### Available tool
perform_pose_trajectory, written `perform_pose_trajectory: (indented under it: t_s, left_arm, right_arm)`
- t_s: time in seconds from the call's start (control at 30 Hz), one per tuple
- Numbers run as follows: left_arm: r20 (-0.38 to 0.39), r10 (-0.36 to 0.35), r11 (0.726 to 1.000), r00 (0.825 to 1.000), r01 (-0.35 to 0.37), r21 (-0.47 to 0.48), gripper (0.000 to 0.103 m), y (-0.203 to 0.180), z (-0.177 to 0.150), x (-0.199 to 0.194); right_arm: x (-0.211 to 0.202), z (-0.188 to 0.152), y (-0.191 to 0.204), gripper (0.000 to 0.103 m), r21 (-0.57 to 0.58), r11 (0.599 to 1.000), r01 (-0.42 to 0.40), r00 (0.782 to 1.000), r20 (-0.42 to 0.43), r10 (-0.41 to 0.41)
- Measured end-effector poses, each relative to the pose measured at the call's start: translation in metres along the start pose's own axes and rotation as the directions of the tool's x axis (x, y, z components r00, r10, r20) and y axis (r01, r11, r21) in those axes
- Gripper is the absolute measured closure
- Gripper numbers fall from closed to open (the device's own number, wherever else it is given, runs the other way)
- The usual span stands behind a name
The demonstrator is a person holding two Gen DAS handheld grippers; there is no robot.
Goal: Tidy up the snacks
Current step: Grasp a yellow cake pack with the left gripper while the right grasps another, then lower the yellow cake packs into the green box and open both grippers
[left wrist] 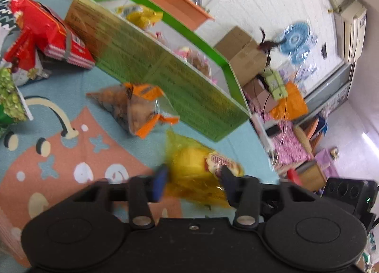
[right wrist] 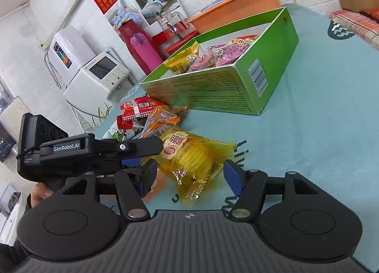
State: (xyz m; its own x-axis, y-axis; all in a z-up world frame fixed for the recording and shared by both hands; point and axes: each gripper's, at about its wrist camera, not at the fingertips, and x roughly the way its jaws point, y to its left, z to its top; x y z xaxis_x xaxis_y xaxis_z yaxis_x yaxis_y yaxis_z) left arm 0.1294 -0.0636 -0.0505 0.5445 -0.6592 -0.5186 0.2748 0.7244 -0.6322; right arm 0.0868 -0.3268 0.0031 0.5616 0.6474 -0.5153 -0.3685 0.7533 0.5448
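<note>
Closing on a yellow snack pack [right wrist: 189, 161] beside the green box [right wrist: 213, 93] on the counter [right wrist: 319, 131].
The left claw [left wrist: 193, 184] has the yellow snack pack between its blue pads, which press against its wrapper; the right claw [right wrist: 189, 173] stands wide with the same pack lying between its fingers, pads clear of it. The pack rests on the blue-covered counter just in front of the green box's long printed wall. Inside the green box lie a yellow packet [right wrist: 183, 60], pink-wrapped snacks [right wrist: 220, 56] and a red-and-white one at the far end. Against the box's near wall lies a clear orange-trimmed bag [left wrist: 137, 107]; beyond it, by the box's left corner, a red bag [left wrist: 47, 33]. Behind the green box stands an orange tub [right wrist: 239, 7].
</note>
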Motion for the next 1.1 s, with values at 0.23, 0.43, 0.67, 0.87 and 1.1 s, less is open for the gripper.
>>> perform_pose_trajectory:
  t_s: [0.23,0.43,0.67,0.87,1.1]
  left_arm:
    - [0.085,-0.051,0.995,0.995,0.043,0.092,0.085,-0.033,0.015,-0.03]
    - [0.162,-0.083,0.981,0.983,0.052,0.186,0.085,-0.059,0.06,-0.036]
    - [0.201,-0.085,0.981,0.976,0.047,0.187,0.085,-0.052,0.111,-0.013]
    - [0.19,-0.051,0.986,0.981,0.019,0.166,0.085,-0.032,0.139,0.016]
    - [0.174,-0.02,0.987,0.985,-0.008,0.158,0.084,-0.014,0.155,0.042]
  right_arm:
    - [-0.022,0.011,0.025,0.034,-0.127,0.991,0.036,0.997,0.071,-0.027]
    - [-0.03,0.053,0.041,0.034,-0.198,0.979,0.057,0.981,0.193,-0.018]
    - [-0.006,0.099,0.033,0.034,-0.198,0.975,0.097,0.96,0.276,-0.039]
    - [0.028,0.125,0.013,0.034,-0.161,0.981,0.111,0.962,0.267,-0.065]
    - [0.055,0.139,-0.008,0.034,-0.115,0.985,0.124,0.963,0.252,-0.092]
